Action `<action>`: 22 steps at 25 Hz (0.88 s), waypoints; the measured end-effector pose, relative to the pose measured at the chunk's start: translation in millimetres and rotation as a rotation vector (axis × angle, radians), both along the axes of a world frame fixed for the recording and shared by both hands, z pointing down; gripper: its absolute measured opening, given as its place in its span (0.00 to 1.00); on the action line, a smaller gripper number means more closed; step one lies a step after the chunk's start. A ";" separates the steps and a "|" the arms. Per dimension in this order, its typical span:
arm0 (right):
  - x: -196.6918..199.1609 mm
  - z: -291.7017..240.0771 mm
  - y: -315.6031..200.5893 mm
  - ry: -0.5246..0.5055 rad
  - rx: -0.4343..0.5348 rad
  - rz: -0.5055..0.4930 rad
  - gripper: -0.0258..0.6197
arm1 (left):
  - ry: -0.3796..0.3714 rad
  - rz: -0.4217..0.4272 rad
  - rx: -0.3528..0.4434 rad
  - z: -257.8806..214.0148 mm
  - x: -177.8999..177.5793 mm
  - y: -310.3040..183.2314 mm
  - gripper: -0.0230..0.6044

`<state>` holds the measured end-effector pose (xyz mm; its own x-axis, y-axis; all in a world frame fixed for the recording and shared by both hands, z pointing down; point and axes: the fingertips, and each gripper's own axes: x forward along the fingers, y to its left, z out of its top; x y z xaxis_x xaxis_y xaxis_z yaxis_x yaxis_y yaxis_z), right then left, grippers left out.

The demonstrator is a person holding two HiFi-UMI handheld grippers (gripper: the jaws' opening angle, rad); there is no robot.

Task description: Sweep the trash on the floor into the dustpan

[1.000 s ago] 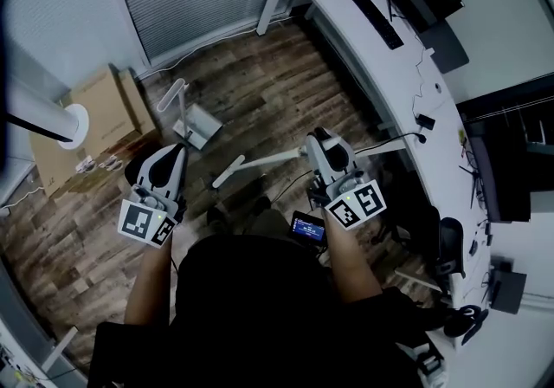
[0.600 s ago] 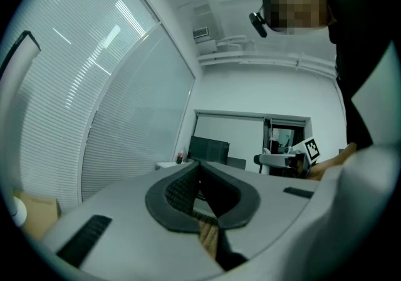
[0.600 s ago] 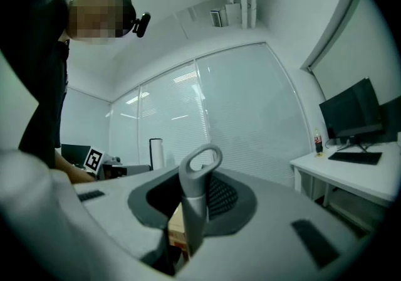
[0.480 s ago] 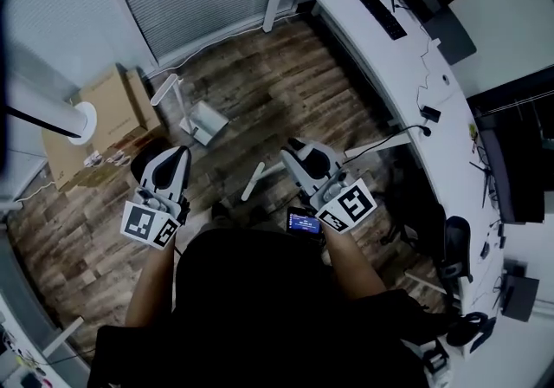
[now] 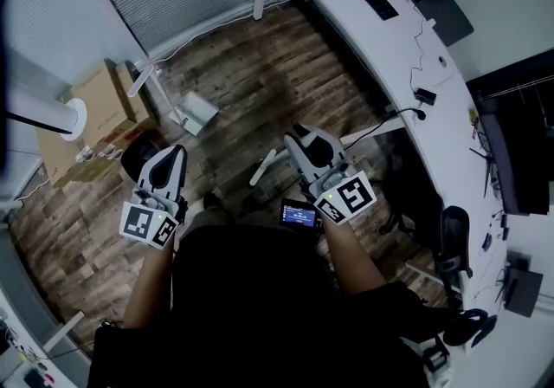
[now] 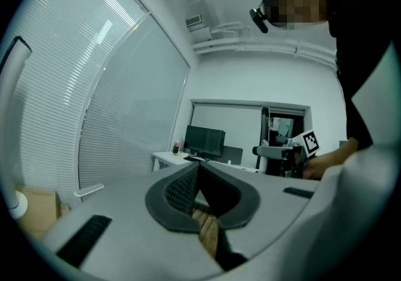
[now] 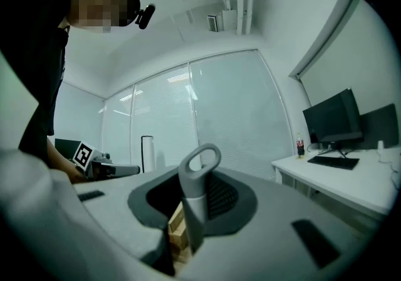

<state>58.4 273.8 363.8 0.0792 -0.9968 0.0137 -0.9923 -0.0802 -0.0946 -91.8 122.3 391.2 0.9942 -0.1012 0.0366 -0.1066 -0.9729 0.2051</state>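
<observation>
Your right tongs [image 5: 300, 139] are clamped on the broom handle [image 7: 198, 193], and its grey loop end pokes up just past the pads, so the grip sits very near the top. In the head view the pale shaft [image 5: 264, 168] slants down and left from that grip. Your left tongs [image 6: 199, 180] are closed flat with nothing between them.

The dustpan [image 5: 197, 109] sits on the wooden floor [image 5: 260, 74] at upper left of centre, its long handle reaching towards the cardboard box [image 5: 99, 105]. I can't pick out any trash from here.

Expect the broom to be light and stiff, but a smooth round shaft could twist in the pads, so a hold lower down looks steadier. The dustpan looks like thin plastic that may skate on the boards, so take it by the handle and press the lip flat
</observation>
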 end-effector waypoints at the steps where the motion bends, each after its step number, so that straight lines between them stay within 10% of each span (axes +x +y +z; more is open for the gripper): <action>1: 2.1 0.6 3.7 0.000 0.000 -0.002 0.17 | -0.003 -0.001 -0.008 1.9 1.1 3.1 0.03; 22: 34.3 11.8 37.5 -0.053 0.023 0.047 0.17 | -0.034 0.010 -0.012 11.1 21.0 41.2 0.03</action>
<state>92.7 311.3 375.5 0.1258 -0.9921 -0.0041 -0.9811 -0.1237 -0.1489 -70.8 163.6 402.4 0.9933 -0.0908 0.0712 -0.1041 -0.9715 0.2130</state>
